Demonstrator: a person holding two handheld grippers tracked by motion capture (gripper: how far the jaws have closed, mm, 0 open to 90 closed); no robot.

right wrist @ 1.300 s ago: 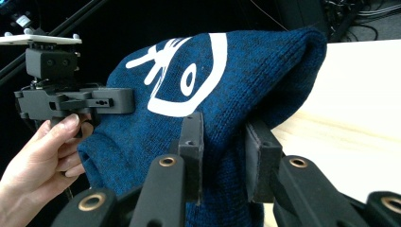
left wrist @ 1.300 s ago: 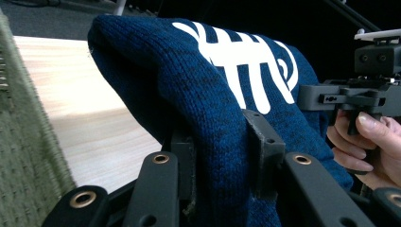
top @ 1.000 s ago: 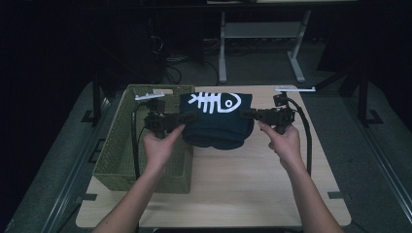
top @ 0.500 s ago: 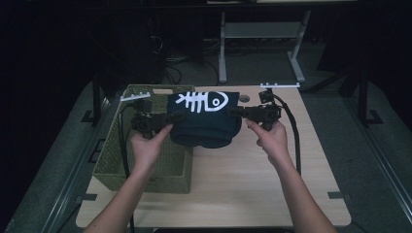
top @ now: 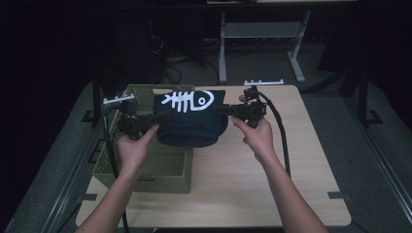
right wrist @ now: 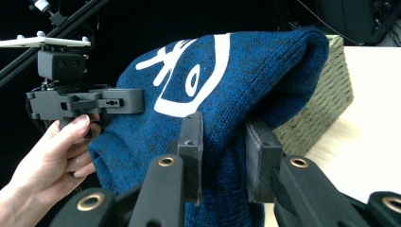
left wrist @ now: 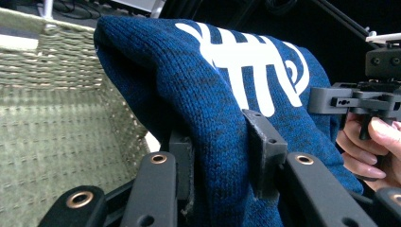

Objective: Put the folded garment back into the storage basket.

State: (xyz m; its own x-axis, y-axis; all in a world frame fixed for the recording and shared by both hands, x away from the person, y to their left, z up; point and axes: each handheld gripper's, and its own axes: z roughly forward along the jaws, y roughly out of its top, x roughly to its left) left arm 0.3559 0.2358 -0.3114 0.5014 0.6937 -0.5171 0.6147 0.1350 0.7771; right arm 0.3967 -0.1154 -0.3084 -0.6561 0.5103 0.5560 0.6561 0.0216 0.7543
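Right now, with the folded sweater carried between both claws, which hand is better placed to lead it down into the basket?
Left. The left claw is already above the woven basket, clamped on the blue sweater. The right claw grips the far edge, over bare table.

Both forearms come in from the near edge of the table [top: 291, 194] and rise apart, each hand wrapped round its gripper's handle. The left gripper [top: 163, 117] points level toward the right one, above the table's left edge, its jaws clamped on the sweater [top: 192, 124]. The right gripper [top: 219, 109] points level back at it from over the far middle of the table, jaws pinched on the sweater's other side.
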